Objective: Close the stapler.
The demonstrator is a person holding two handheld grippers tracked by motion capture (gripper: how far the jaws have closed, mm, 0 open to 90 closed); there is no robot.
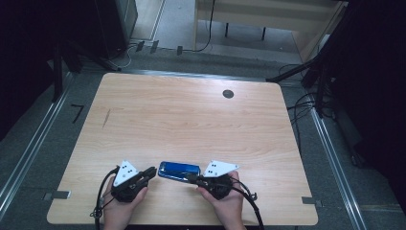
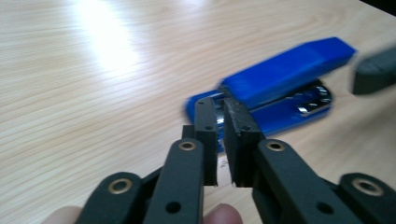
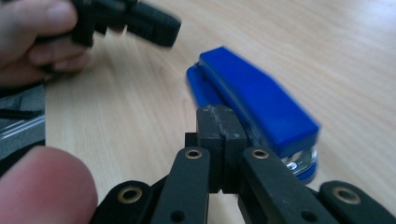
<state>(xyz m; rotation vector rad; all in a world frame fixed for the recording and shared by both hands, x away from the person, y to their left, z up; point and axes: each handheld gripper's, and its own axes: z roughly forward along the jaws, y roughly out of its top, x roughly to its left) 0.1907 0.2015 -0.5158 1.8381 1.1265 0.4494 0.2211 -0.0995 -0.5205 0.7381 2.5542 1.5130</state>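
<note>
Two grippers flank the blue stapler (image 1: pixel 179 170) near the table's (image 1: pixel 191 115) near edge, the left gripper (image 2: pixel 223 112) barely parted and empty, the right gripper (image 3: pixel 220 122) pressed together, so a nudge from either tip could skid it away.

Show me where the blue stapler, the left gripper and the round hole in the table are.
blue stapler (image 1: pixel 179 169): high view, on its blue top arm.
left gripper (image 2: pixel 224 122): left gripper view, between its fingertips.
round hole (image 1: pixel 228 94): high view, at the hole's dark middle.
</note>
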